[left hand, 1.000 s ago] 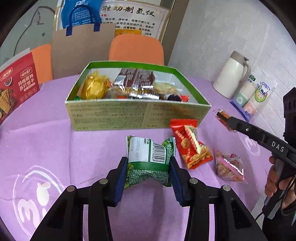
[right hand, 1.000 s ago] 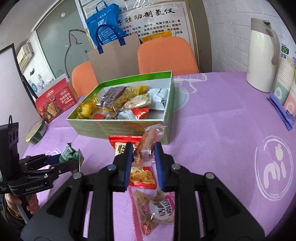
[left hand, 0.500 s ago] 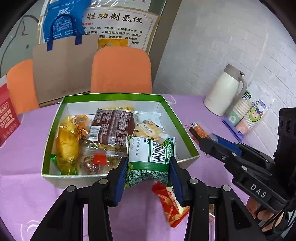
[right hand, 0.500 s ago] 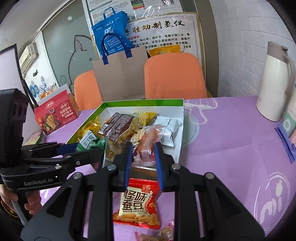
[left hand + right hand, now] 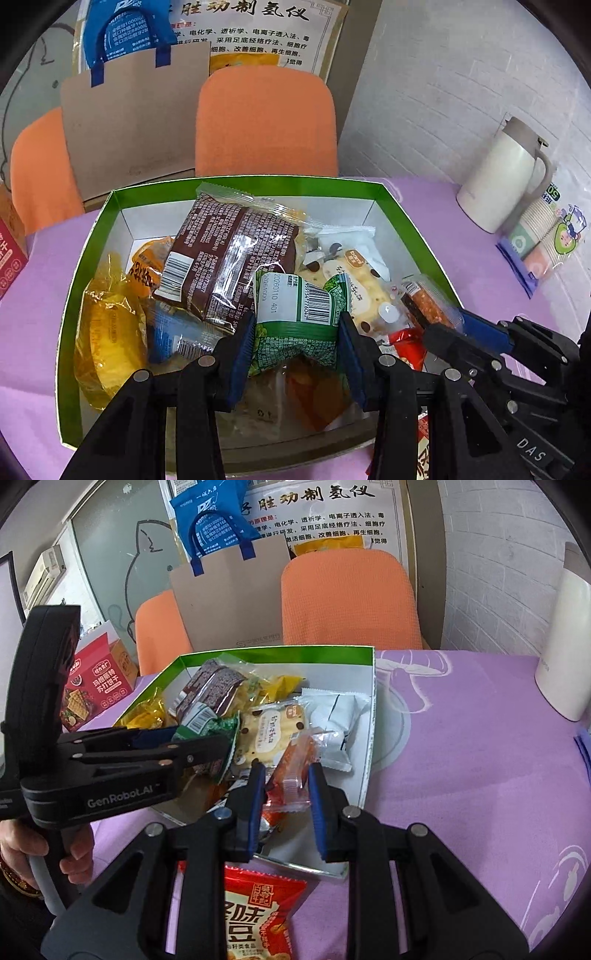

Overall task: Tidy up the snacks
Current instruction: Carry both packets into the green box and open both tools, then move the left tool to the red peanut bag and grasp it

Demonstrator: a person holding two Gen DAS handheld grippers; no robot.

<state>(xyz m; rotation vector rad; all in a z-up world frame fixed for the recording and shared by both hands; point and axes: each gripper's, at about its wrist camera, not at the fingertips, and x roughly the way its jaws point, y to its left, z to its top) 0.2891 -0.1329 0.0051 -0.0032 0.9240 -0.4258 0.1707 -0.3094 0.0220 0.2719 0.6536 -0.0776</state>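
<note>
My left gripper [image 5: 297, 338] is shut on a green snack packet [image 5: 299, 321] with a white barcode label, held above the open green box [image 5: 410, 221]. That packet [image 5: 210, 725] also shows in the right wrist view, with the left gripper's black body [image 5: 122, 760] reaching in from the left. My right gripper [image 5: 284, 775] is shut on a small clear packet with orange filling [image 5: 293, 764], over the box's [image 5: 372, 709] near right corner. The same orange packet [image 5: 424, 302] shows at the right in the left wrist view. Several wrapped snacks fill the box.
A red snack bag [image 5: 258, 919] lies on the purple cloth in front of the box. A white thermos [image 5: 506, 177] and a sleeve of paper cups [image 5: 543, 240] stand at the right. Orange chairs [image 5: 266, 122] and a red cracker box [image 5: 96, 683] sit behind.
Both grippers have carried their packets from over the table in front of the box to above its inside. The box now fills both views.
</note>
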